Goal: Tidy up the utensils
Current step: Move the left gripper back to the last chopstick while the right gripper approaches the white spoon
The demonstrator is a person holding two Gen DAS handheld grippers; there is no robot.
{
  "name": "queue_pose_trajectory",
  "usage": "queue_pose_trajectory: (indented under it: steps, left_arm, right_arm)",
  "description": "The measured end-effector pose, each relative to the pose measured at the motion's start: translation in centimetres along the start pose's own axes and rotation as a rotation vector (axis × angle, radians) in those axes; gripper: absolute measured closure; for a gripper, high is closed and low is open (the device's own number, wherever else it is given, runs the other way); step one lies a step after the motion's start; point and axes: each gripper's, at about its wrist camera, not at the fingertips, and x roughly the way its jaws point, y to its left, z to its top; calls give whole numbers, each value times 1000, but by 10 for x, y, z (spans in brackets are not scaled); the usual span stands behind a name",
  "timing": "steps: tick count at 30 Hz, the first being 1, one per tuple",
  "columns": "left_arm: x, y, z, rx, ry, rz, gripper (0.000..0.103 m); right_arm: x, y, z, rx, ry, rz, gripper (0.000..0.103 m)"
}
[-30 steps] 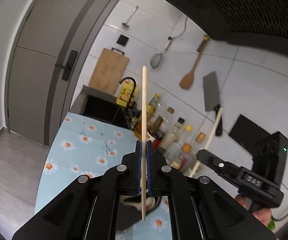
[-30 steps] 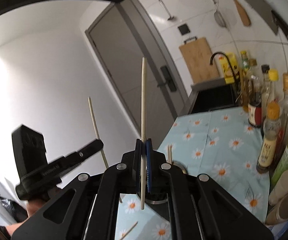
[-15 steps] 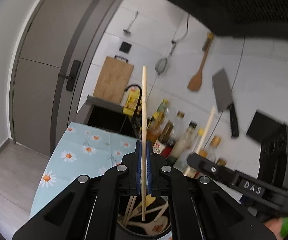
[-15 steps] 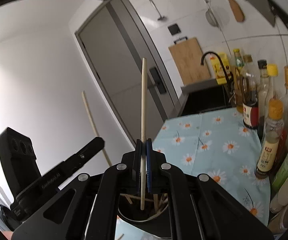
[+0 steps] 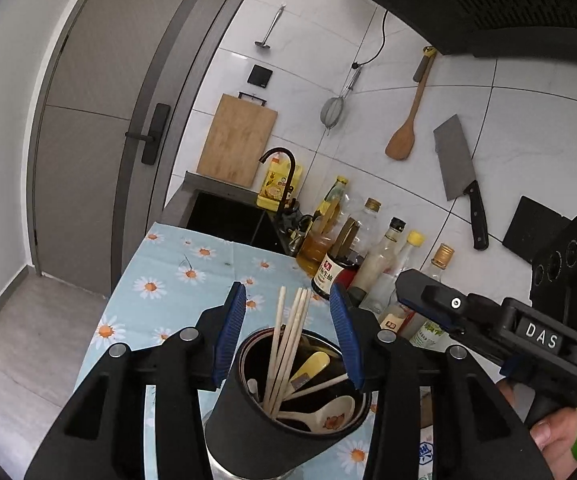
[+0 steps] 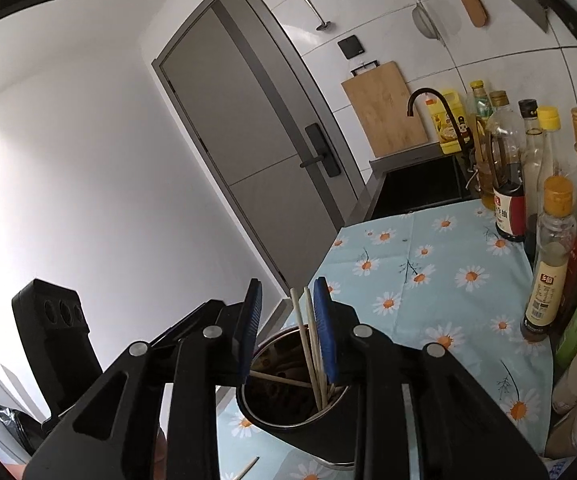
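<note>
Black left gripper (image 5: 288, 308) and right gripper (image 6: 287, 300), blue pads, silver screws

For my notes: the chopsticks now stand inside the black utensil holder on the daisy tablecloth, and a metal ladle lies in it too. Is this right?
Not quite: beside the chopsticks, the black utensil holder contains a white ceramic spoon, not a metal ladle, as the left wrist view shows. The rest is right.

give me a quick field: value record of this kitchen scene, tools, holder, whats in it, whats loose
left tool: jaws opening, nothing pressed between the pads
right tool: jaws opening, chopsticks stand between the pads but are not gripped
utensil holder: dark cylinder on the daisy tablecloth
holder contents: chopsticks upright, white ceramic spoon, yellow-handled utensil
loose item: one stick lying on the cloth beside the holder
backdrop: row of condiment bottles against the tiled wall
</note>
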Motion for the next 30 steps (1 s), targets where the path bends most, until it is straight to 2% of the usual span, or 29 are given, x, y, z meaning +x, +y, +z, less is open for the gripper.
queue_pose_trajectory:
  steps: [6, 9, 11, 14, 24, 26, 27, 30]
  left_arm:
    - [-19, -6, 1, 24, -20, 16, 61]
    - [-29, -6, 0, 23, -3, 14, 61]
    - [-38, -4, -1, 31, 4, 18, 61]
    - [-54, 5, -3, 20, 23, 41, 61]
    - [-83, 25, -41, 62, 236, 113, 61]
    - [-84, 25, -52, 73, 288, 127, 61]
    - [-85, 26, -58, 83, 314, 160, 61]
    - [-83, 32, -72, 75, 391, 175, 61]
  right_arm:
    - [-14, 9, -1, 9, -10, 6, 63]
    - [-22, 13, -5, 20, -6, 8, 52]
    - [-29, 17, -9, 10, 1, 13, 52]
    - [-39, 24, -21, -20, 33, 9, 45]
    - [-46, 39, -69, -140, 227, 30, 44]
    - [-45, 41, -81, -162, 249, -5, 44]
    - [-45, 40, -85, -158, 254, -7, 41]
    - [-43, 34, -102, -97, 298, 16, 40]
